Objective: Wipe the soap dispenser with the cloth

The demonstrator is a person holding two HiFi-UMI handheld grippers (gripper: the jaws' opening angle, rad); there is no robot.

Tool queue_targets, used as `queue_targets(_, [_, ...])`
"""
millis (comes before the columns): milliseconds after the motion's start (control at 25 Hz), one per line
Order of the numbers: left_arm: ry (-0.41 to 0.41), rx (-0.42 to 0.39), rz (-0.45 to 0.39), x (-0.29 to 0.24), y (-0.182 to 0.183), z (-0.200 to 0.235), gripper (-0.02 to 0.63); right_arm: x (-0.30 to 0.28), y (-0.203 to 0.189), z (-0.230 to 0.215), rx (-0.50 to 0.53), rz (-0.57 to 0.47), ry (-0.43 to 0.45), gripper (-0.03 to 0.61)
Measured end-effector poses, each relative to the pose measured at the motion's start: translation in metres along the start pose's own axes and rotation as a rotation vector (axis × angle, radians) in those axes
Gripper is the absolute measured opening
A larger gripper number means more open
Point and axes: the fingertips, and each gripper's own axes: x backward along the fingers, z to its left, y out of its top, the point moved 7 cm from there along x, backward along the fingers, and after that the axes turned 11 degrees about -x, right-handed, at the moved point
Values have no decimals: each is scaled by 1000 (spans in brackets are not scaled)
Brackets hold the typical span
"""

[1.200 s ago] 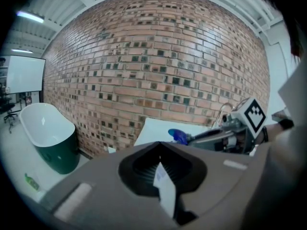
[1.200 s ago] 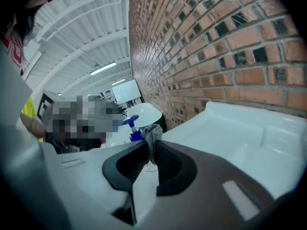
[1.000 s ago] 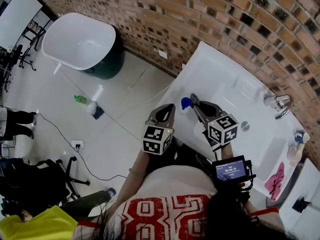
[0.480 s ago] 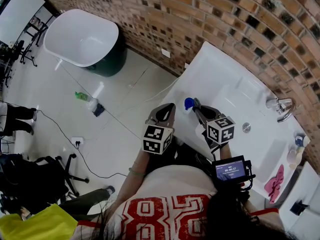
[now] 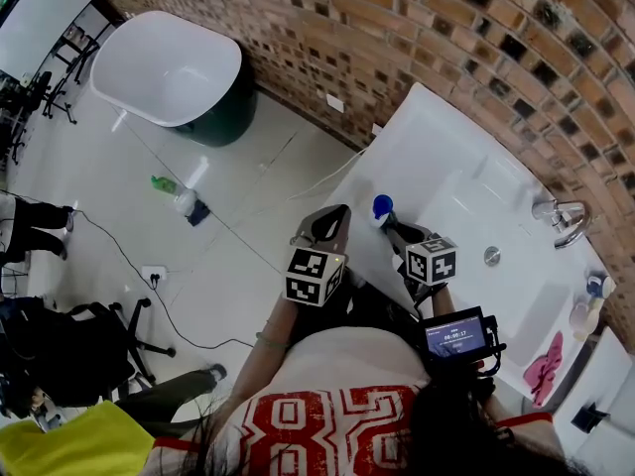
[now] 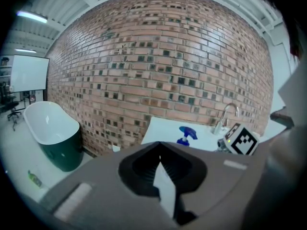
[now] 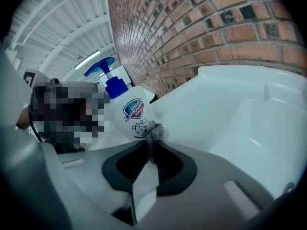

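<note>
The soap dispenser [image 5: 381,207], a white bottle [image 7: 133,114] with a blue pump, stands near the left front edge of the white sink counter [image 5: 446,181]. My right gripper [image 5: 390,223] is right beside it, shut on a small wad of grey cloth [image 7: 153,132] that presses against the bottle's label side. My left gripper [image 5: 334,216] hovers off the counter's left edge, shut with nothing in it. From the left gripper view the blue pump [image 6: 186,133] shows ahead, next to the right gripper's marker cube [image 6: 242,140].
A chrome faucet [image 5: 562,216] and a drain [image 5: 491,256] lie farther right in the basin. A pink cloth [image 5: 544,369] and small bottles [image 5: 592,291] are at the far right. A brick wall [image 5: 446,58] backs the counter. A white bathtub [image 5: 167,67] stands on the floor to the left.
My right gripper has closed in on the dispenser, its marker cube turning, and the cloth now sits against the bottle. The left gripper has hardly moved.
</note>
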Motion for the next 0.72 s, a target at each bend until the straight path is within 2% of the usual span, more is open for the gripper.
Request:
queue_targets(120, [1,5,2,1,-1,2,5,6,8,-1,8,-20,10,48])
queue_targets(440, [-6,7,1,2,-2,0,5,45,88,25,122,-236,82,48])
queue_targets(560, [-4,7,-3,2,-1,1,3,48,100,35,161,-253,109,48])
queue_targets(720, [-1,10,-7,2,0,3,5,42,95,37,168,-229,107,48])
